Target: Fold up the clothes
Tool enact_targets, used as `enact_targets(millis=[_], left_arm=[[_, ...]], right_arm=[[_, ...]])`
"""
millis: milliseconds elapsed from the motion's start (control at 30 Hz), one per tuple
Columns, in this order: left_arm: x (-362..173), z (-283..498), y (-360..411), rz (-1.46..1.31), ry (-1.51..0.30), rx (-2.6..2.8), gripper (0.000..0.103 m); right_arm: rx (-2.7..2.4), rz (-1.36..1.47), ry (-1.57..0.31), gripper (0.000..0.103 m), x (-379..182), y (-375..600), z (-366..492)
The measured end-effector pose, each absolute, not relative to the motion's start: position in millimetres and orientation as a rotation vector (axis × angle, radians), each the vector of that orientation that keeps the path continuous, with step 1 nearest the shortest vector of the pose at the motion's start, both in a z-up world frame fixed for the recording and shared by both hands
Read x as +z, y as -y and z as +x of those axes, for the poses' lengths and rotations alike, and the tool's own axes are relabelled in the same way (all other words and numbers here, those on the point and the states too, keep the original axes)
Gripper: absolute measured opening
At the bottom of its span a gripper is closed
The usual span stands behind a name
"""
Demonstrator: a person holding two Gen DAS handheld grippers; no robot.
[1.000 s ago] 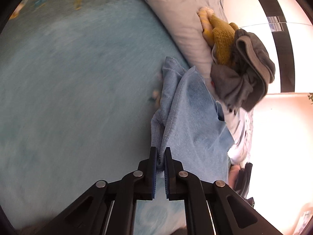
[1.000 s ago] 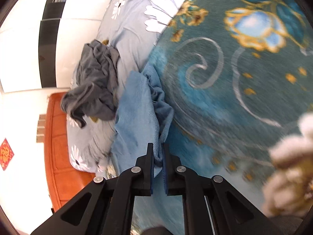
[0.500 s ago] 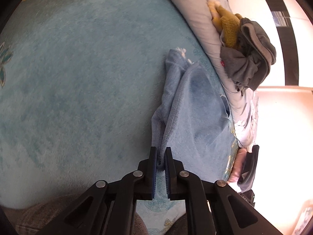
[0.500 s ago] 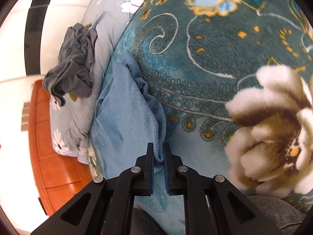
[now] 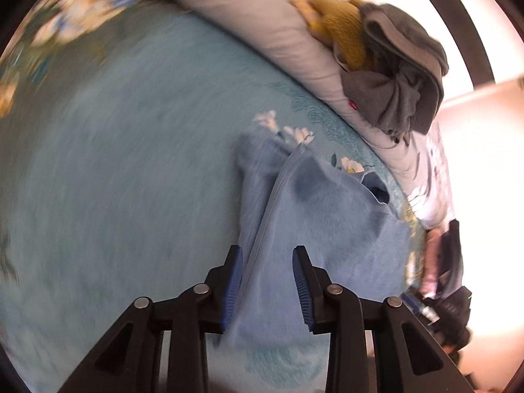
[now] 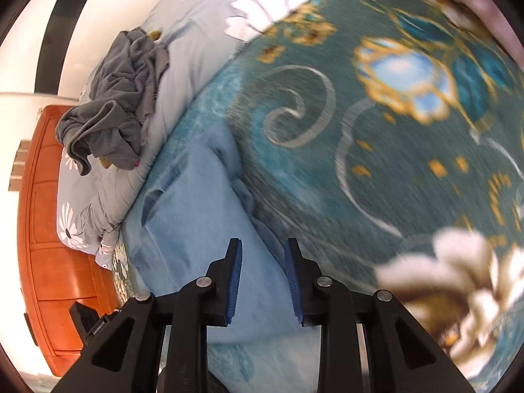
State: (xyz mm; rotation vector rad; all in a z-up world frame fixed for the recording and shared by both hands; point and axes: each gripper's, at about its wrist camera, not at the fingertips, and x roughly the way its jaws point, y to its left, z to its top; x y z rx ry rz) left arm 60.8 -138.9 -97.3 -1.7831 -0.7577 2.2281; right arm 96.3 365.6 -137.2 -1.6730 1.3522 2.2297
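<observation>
A light blue garment (image 5: 314, 222) lies folded lengthwise on the teal patterned blanket (image 5: 114, 163); it also shows in the right wrist view (image 6: 203, 216). My left gripper (image 5: 267, 255) is open, its jaws apart just above the garment's near edge. My right gripper (image 6: 262, 249) is open too, its jaws apart over the garment's other near corner. Neither holds cloth.
A crumpled grey garment (image 5: 402, 91) and a mustard-yellow one (image 5: 340, 39) lie on the grey floral pillow (image 5: 262, 23). The grey garment (image 6: 114, 108) also shows in the right wrist view, with an orange wooden headboard (image 6: 49, 229) behind. The blanket has large flower patterns (image 6: 458, 281).
Both grippers were shut on the blue garment's edge and have opened, letting it go. The garment now lies on the blanket.
</observation>
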Motion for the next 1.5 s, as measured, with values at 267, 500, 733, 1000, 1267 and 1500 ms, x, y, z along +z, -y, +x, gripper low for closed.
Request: enact_targets(millis=[267, 500, 733, 1000, 1267, 1500], left_arm=[[-106, 19, 109, -1.717, 0.402, 2.279, 0.033], [-121, 5, 108, -1.683, 0.395, 2.278, 0.028], [-120, 9, 109, -1.616, 0.421, 2.284, 0.007], [-83, 27, 130, -1.389, 0.616, 2.341, 0.006], [-131, -6, 138, -1.580, 0.688, 2.315, 0.007], [-157, -14, 140, -1.633, 0.715, 2.298, 0.007]], right_arm=[[2.405, -1.745, -1.116, 0.028, -131, -346, 29], [2.471, -1.778, -1.051, 0.026, -138, -345, 0], [2.527, -1.764, -1.077, 0.004, -137, -341, 0], [2.727, -1.632, -1.103, 0.003, -95, -344, 5], [2.558, -1.736, -1.052, 0.003, -142, -341, -32], [2.467, -1.755, -1.111, 0.003, -170, -346, -35]])
